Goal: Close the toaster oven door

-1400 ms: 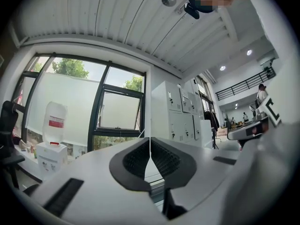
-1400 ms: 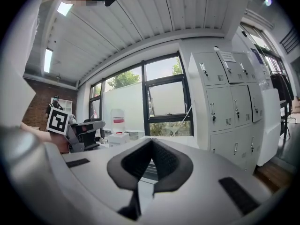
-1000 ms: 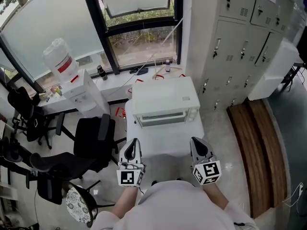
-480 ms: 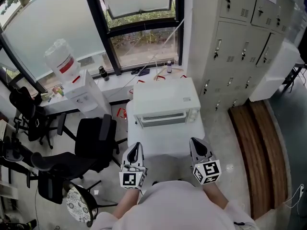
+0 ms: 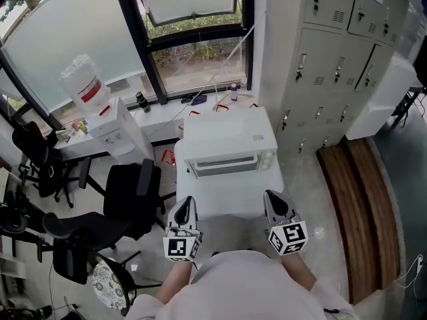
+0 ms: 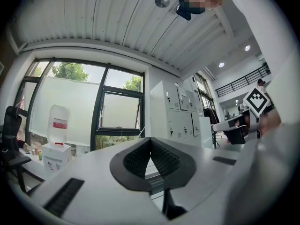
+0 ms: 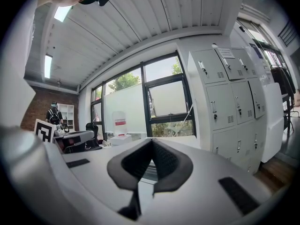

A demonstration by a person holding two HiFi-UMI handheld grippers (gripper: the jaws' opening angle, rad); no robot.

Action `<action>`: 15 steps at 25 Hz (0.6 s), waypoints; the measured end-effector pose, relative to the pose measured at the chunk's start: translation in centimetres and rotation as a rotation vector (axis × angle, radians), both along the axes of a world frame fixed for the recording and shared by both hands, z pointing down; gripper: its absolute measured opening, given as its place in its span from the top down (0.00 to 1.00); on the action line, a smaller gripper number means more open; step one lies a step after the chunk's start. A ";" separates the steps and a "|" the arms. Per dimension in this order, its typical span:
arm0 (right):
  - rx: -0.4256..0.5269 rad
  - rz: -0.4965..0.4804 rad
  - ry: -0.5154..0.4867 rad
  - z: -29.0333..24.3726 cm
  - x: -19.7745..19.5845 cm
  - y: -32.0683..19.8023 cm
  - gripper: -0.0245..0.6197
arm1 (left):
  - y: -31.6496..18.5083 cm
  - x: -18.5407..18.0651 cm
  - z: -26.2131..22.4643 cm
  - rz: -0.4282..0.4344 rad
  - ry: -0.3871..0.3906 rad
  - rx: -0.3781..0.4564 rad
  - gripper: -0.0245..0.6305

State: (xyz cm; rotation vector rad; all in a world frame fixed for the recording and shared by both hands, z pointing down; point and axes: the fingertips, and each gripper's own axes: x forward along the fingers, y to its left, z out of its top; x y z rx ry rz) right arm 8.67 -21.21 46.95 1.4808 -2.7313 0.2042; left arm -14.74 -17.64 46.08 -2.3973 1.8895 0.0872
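- Toaster oven point(image 5: 230, 133): white, standing at the far end of a white table point(image 5: 227, 202), its back toward the window point(image 5: 193, 59) and its front facing me.
- Door point(image 5: 227, 165): in the head view it reads as upright against the oven's front, with a grey strip across it. I cannot tell from here whether it is fully seated.
- Left gripper point(image 5: 185, 200): held low over the table's near edge, left of centre. It points at the oven and is well apart from it. The jaws are together, the black ribbed pads point(image 6: 137, 161) meet at the tip, and nothing sits between them.
- Right gripper point(image 5: 273, 195): held over the near edge, right of centre, level with the left one. It also points at the oven and is well apart from it. The jaws are together, the pads point(image 7: 136, 163) touch at the tip, and they hold nothing.
- Person point(image 5: 247, 285): pale top, at the bottom of the head view, just behind both grippers.
- Chair point(image 5: 130, 192): black, just beside the table's left side.
- Water dispenser point(image 5: 110, 129): white, left of the oven by the window. An upturned bottle point(image 5: 81, 79) with a red label sits on top.
- Lockers point(image 5: 333, 52): pale grey, in a bank against the wall right of the oven, doors shut.
- Sill point(image 5: 167, 115): behind the oven, carrying small bottles and cables too small to itemise.
- Wood floor strip point(image 5: 357, 212): right of the table, in front of the lockers.
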 end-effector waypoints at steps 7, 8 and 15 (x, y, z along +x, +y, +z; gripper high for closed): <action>-0.002 0.005 -0.009 0.1 0.2 -0.2 0.95 | -0.3 0.0 0.1 0.005 0.000 -0.005 0.93; -0.002 0.006 -0.010 0.1 0.2 -0.2 0.95 | -0.3 0.0 0.1 0.007 -0.001 -0.003 0.93; -0.002 0.011 -0.013 -0.1 0.3 -0.1 0.95 | -0.4 -0.1 0.2 0.009 0.003 -0.013 0.93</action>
